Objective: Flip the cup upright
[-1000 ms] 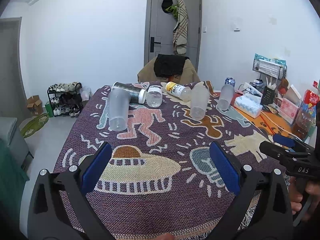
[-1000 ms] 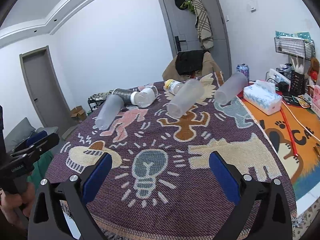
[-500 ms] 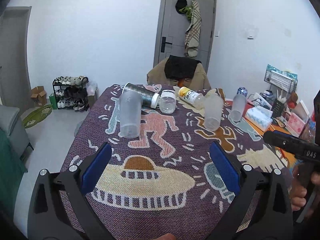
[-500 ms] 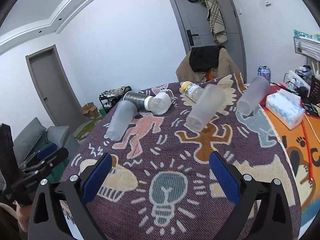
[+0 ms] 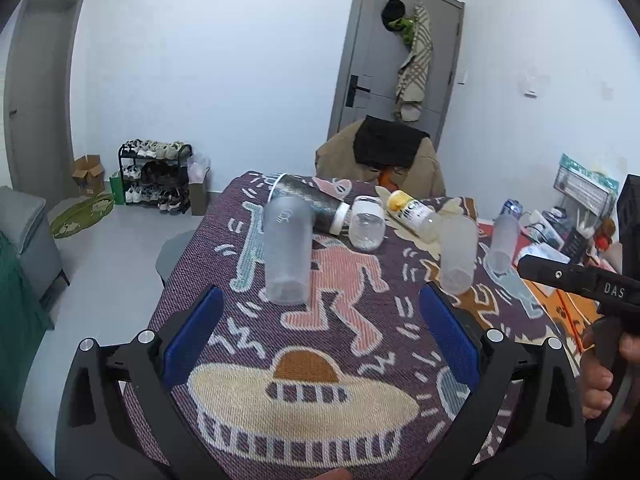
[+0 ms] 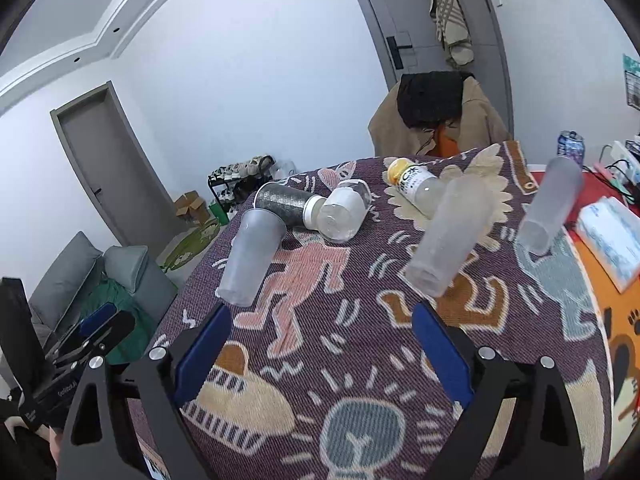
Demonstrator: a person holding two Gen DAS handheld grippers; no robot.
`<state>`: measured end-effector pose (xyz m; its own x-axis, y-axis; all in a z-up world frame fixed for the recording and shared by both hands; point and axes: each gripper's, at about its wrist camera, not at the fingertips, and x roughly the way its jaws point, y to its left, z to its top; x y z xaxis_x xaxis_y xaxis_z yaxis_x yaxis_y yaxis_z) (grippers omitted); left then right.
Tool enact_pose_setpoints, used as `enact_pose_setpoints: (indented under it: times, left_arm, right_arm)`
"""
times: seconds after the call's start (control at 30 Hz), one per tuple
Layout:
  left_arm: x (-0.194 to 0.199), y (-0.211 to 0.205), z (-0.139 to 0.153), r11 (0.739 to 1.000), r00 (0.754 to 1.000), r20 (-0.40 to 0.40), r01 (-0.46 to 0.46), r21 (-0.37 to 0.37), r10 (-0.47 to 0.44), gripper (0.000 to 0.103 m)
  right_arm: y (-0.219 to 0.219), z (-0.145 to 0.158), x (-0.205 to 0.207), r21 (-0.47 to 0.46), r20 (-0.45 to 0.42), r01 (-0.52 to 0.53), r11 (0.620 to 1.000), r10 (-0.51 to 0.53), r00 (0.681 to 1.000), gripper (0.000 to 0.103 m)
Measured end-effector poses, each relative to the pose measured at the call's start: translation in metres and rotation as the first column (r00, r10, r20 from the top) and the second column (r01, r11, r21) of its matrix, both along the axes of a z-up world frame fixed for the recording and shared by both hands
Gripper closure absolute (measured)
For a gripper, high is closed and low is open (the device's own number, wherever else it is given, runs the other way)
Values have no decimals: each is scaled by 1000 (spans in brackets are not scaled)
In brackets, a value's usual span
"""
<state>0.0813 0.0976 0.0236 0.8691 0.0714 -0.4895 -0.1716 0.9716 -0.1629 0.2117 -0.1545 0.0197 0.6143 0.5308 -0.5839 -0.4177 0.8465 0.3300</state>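
Three frosted plastic cups lie on their sides on the patterned tablecloth. The left cup lies just ahead of my left gripper, which is open and empty above the cloth. The middle cup lies ahead of my right gripper, also open and empty. The right cup lies near the cloth's right edge.
A dark glitter tumbler, a clear jar and a yellow-capped bottle lie at the far side. A tissue box and clutter sit on the orange mat at right. A chair with clothes stands behind the table.
Both grippers have moved forward and leftward over the table toward the cups, which appear closer. The jaws stay open. No cup has moved.
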Motion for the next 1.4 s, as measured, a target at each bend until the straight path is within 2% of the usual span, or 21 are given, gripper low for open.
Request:
enact_pose_setpoints:
  times: [0.37, 0.6, 1.0, 1.3, 1.33, 1.37, 1.4]
  left_arm:
    - [30, 31, -5, 998, 998, -27, -58, -28, 57, 6]
    - [47, 63, -13, 987, 988, -48, -148, -61, 145, 6]
    - [79, 96, -44, 968, 971, -104, -226, -105, 216, 6]
    - [91, 115, -58, 951, 955, -133, -282, -125, 265, 6]
    - [91, 117, -58, 950, 955, -133, -284, -130, 267, 6]
    - [91, 117, -58, 949, 954, -133, -284, -134, 267, 6]
    - [91, 117, -59, 949, 955, -132, -284, -135, 267, 6]
  right_arm:
    - [45, -2, 88, -16, -107, -13, 1000, 11, 994, 18]
    - [69, -16, 137, -25, -167, -14, 1000, 10, 986, 21]
    - [112, -65, 227, -67, -302, 16, 998, -35, 953, 23]
    - [135, -94, 267, -92, -360, 46, 995, -77, 930, 23]
    - [137, -97, 270, -97, -366, 47, 994, -80, 927, 24]
    - [139, -101, 273, -102, -373, 48, 994, -83, 924, 34]
    - [141, -106, 277, -106, -387, 45, 993, -83, 918, 35]
